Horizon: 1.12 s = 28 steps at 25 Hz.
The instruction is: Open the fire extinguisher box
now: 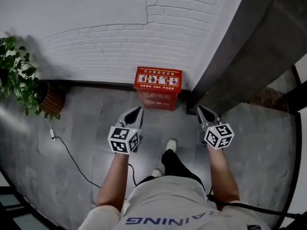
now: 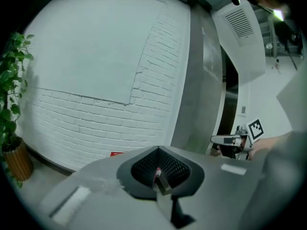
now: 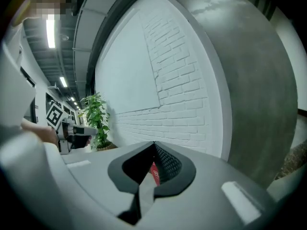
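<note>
red fire extinguisher box (image 1: pixel 157 87), lid down, on the floor (image 1: pixel 86 128) at upper centre against the white brick wall (image 1: pixel 96 37). left gripper (image 1: pixel 137 111) and right gripper (image 1: pixel 201 111) just below, apart from it; fingers narrow, tips together, empty.

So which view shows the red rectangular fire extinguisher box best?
The head view: the whole red fire extinguisher box stands against the white brick wall. The left gripper view catches only a red sliver; the right gripper view, a red patch past its jaws.
</note>
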### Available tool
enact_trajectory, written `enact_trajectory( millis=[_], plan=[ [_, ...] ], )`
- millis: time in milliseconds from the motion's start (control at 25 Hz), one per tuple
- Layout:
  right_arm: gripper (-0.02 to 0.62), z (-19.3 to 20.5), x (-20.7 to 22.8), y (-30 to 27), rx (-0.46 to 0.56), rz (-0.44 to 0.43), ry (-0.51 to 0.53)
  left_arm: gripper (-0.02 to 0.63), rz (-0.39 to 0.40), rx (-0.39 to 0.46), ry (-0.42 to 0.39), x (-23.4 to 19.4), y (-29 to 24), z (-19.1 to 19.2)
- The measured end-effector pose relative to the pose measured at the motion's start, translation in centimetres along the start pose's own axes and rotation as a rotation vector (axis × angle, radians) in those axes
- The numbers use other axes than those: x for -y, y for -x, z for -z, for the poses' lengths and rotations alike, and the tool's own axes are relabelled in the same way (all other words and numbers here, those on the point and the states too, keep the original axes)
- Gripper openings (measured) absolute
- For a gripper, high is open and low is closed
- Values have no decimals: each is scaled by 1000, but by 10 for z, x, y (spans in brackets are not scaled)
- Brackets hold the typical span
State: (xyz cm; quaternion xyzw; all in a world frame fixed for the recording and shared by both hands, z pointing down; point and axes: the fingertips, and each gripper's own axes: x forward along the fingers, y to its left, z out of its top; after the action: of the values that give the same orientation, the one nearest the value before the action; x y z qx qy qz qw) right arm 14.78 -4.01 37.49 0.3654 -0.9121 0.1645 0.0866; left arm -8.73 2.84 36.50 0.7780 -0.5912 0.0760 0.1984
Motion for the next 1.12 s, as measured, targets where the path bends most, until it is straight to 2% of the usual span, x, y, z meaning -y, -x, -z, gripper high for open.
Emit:
enact_trajectory(
  millis=[320,480,600,800,960,1040,1120],
  plan=[
    [5,21,84,-103,-74,-12,-42,6,7,-59,-43,-29,-138,-8],
    [5,45,111,-141,-109,-2,-64,6,15,-80,-53,-43,-189,14],
    [5,76,125,-165,-128,13,-68,6,36,-100,-66,-61,-221,43],
    [6,147,153,-189,-161,89,-75,6,83,-108,-78,-81,-254,102],
    [5,188,167,-215,-186,87,-20,6,120,-129,-73,-92,-271,139],
    [6,202,171,-226,-198,78,21,6,143,-133,-59,-92,-273,149],
    [11,204,170,-230,-195,91,38,6,156,-128,-10,-95,-271,147]
  ],
)
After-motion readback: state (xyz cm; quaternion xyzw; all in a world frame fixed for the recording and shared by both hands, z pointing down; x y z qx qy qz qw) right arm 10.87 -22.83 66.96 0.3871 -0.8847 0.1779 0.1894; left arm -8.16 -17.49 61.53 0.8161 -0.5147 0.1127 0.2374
